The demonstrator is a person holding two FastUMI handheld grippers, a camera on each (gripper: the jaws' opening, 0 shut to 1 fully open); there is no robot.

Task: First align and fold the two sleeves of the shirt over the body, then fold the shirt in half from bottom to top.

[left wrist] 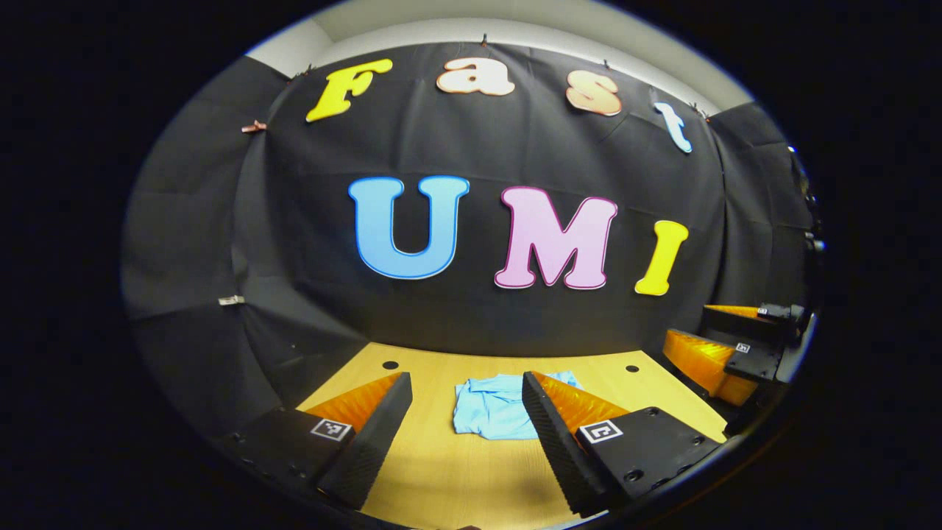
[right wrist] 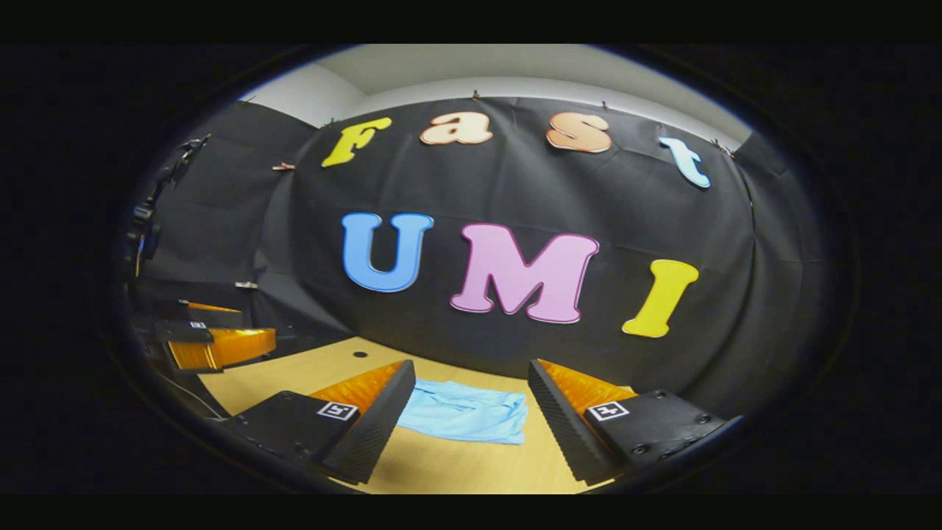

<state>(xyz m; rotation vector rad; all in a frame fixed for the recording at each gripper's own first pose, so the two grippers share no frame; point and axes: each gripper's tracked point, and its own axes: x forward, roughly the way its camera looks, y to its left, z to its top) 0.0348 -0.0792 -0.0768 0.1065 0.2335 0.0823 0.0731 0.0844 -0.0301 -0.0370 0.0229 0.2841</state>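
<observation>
Two claws, left claw (left wrist: 466, 412) and right claw (right wrist: 471, 401), both agape above one shirt (right wrist: 465, 412)

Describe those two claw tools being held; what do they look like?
The left gripper and right gripper match: two wedge-shaped fingers with ribbed inner faces, each mounted on a dark block carrying a square black-and-white marker.

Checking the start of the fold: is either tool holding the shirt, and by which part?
Nothing is held. Both tools are open above the table, with the shirt lying apart.
</observation>
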